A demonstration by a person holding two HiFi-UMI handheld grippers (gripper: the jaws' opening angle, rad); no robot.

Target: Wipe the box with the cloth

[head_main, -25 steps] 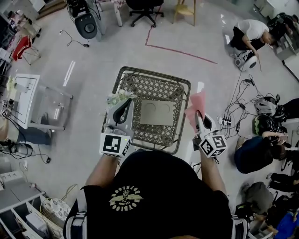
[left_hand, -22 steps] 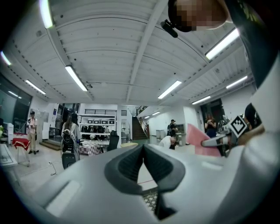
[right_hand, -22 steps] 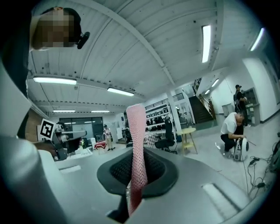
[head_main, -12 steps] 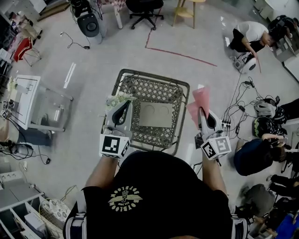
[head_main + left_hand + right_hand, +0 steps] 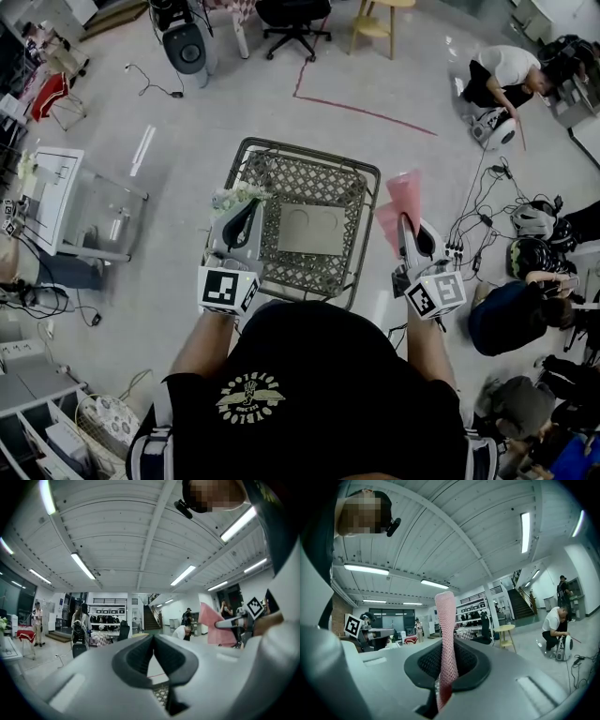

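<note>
A flat grey box (image 5: pixel 312 230) lies in the middle of a woven lattice table (image 5: pixel 302 152). My right gripper (image 5: pixel 404 225) hovers off the table's right edge, shut on a pink cloth (image 5: pixel 401 195) that sticks up past its fingertips. In the right gripper view the cloth (image 5: pixel 446 620) rises as a narrow strip from the closed jaws of the right gripper (image 5: pixel 446 660). My left gripper (image 5: pixel 250 210) is over the table's left edge, left of the box, beside a small bunch of pale flowers (image 5: pixel 236 196). In the left gripper view the left gripper (image 5: pixel 153 638) is shut with nothing between its jaws.
A clear side table (image 5: pixel 103 211) stands to the left. Cables, a power strip (image 5: pixel 454 246) and bags (image 5: pixel 536 220) lie on the floor to the right. A person (image 5: pixel 502 64) crouches at the far right. An office chair (image 5: pixel 291 14) and a stool (image 5: pixel 377 19) stand behind.
My right gripper has drifted slightly to the right and outward with the pink cloth. The left gripper has stayed almost still.
</note>
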